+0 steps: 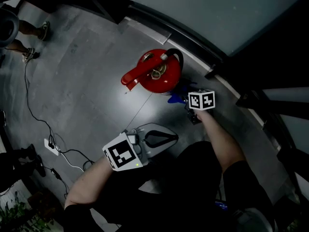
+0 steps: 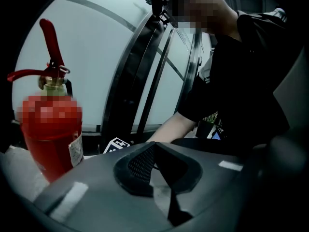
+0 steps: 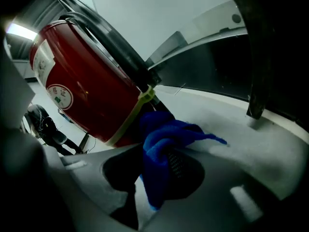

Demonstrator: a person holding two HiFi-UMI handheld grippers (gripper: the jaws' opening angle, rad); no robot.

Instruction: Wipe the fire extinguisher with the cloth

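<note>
Right gripper [image 3: 159, 178] clamped on blue cloth [image 3: 164, 139], held against red fire extinguisher [image 3: 87, 91] just ahead; left gripper [image 2: 159, 173] closed, empty; wiping apparently begun, most of the body left.

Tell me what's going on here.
A person is set to clean a red fire extinguisher standing on the floor. The right tongs are shut on a blue cloth, held right by the cylinder's lower part. The left tongs are shut and empty, held back from it.
</note>
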